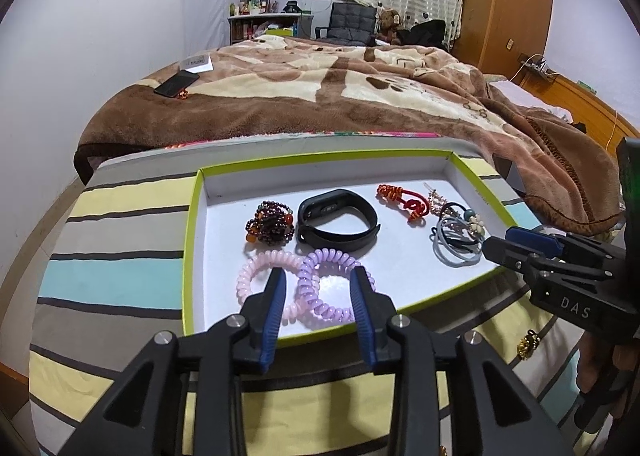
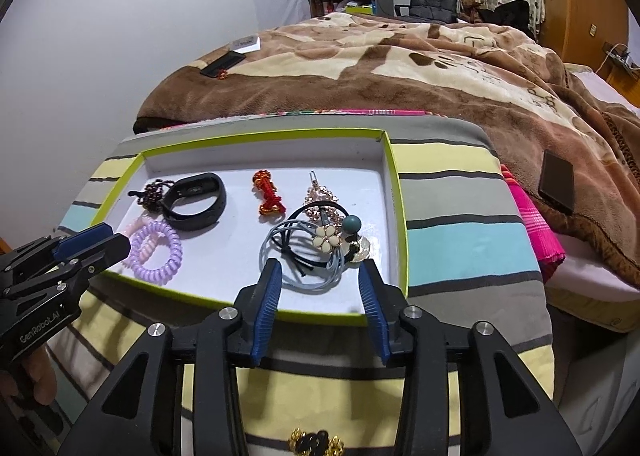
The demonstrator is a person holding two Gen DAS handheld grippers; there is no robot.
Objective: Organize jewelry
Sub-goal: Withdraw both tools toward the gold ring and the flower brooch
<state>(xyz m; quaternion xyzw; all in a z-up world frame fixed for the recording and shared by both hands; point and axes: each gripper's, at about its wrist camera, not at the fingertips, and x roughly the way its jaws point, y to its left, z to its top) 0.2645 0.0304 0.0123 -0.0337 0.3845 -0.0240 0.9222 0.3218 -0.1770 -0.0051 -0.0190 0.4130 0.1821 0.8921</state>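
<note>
Right now both grippers hang over the near rim of the white tray (image 1: 192,223), jaws apart, nothing between the pads. Left gripper (image 1: 318,276) sits above the purple coil tie (image 1: 332,288), which overlaps the pink coil tie (image 1: 260,276) at the tray's near-left. Right gripper (image 2: 320,276) sits above the pile of elastic hair ties (image 2: 304,256) at the tray's near-right, with the flower charm (image 2: 326,238) and teal bead (image 2: 352,224) on top.

Other pieces in the tray: dark bead bracelet (image 1: 270,225) far-left, black fitness band (image 1: 336,221) beside it, red knot cord (image 1: 400,201) mid-back, rose-gold clip (image 2: 322,193) behind the elastics. One gold-and-black piece (image 2: 316,442) lies outside the tray on the striped cloth (image 1: 120,264), near edge; likely not yet sorted.

Risks, as I judge them:
- Coils overlap, so a pinch on purple may drag pink along.
- Elastics are tangled; grabbing one loop could lift the whole bunch plus the clip.
- Tray looks light; a low approach could nudge the rim and shift everything.
</note>
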